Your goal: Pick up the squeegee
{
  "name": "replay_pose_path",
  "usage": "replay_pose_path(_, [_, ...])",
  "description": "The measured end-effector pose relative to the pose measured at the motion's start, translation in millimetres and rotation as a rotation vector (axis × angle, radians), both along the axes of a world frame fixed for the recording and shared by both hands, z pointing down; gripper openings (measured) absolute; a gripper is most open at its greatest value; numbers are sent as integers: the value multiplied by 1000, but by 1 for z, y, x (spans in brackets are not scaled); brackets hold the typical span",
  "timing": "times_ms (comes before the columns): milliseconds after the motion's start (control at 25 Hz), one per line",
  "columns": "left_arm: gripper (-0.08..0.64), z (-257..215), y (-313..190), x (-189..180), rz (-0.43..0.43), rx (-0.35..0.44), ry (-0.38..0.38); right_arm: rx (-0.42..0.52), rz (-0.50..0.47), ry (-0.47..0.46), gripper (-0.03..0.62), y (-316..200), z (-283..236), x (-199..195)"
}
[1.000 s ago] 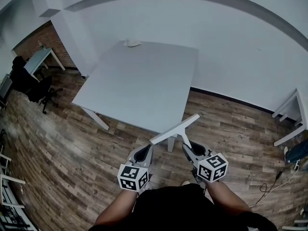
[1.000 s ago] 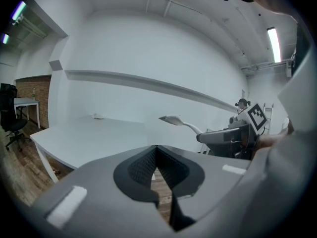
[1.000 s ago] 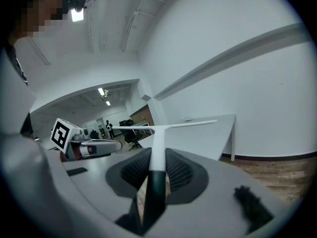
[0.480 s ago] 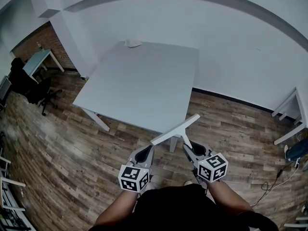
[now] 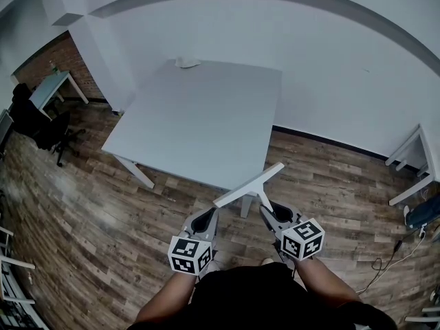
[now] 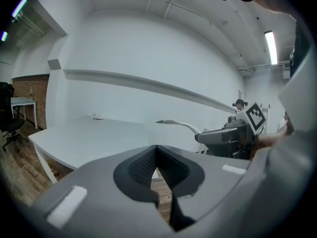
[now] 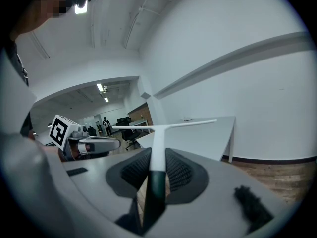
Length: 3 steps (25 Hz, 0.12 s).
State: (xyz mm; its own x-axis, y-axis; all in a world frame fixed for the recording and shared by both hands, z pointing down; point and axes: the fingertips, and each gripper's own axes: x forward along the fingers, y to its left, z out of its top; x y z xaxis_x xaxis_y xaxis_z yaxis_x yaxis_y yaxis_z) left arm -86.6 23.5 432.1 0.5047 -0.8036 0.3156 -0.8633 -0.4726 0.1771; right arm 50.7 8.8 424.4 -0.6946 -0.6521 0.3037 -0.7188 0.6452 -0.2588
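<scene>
Right tool: jaws clamped on the squeegee, with the pads pressing both sides of the handle where its dark lower part meets the white stem. The stem runs forward out of the jaws to a long white blade set crosswise, T-form.

Head view: the squeegee is off any surface, held in the air over the wood floor. The blade is slanted, its right end further from the person, and sits just in front of the near edge of the white tabletop.

Left tool: jaws closed tip to tip, nothing between them. It is held just beside the right tool and apart from the squeegee.

Both tools sit low in front of the person's body and point toward the tabletop.

A small pale object lies at the tabletop's far edge, too small to identify.

A black office chair and a second desk stand at far left, near a brick wall
</scene>
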Motion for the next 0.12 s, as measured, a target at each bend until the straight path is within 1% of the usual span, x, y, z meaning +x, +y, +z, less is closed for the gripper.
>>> replay_pose_path(120, [6, 2, 0, -1, -2, -6, -1, -1, 0, 2, 95, 0, 1, 1])
